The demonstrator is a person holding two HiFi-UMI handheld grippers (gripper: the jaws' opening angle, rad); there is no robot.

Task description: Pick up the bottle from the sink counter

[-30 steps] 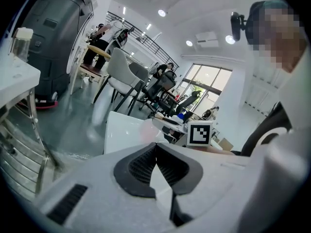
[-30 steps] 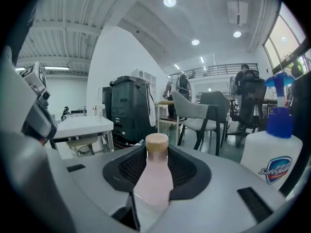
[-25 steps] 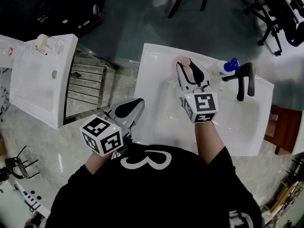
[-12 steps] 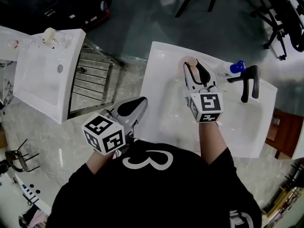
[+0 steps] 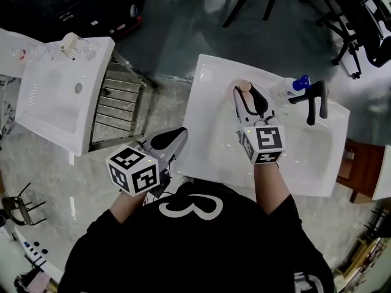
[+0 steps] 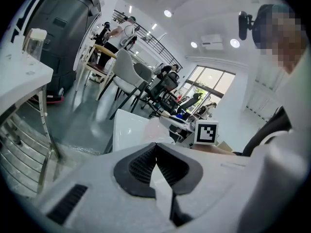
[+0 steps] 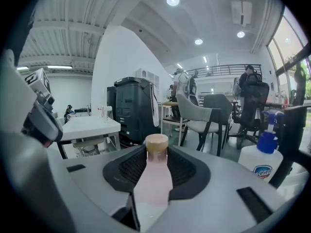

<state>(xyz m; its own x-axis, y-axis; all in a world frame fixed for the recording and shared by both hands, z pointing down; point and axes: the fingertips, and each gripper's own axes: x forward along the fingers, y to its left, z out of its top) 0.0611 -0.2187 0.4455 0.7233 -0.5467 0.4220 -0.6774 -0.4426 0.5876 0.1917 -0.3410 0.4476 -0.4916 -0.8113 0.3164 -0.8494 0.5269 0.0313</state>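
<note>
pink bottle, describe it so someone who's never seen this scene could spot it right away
On the white sink counter with the black faucet, look along the back rim, left of the faucet. The pink bottle stands upright there between the pads of the right claw; its pale pink body and tan cap set it apart from the blue-capped white bottle by the faucet.

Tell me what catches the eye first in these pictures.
The pink bottle with its tan cap stands out, gripped between the right gripper's fingers at the back of the white sink counter. To its right, a white bottle with a blue cap sits beside the black faucet. The left gripper hangs shut and empty off the counter's left edge.
</note>
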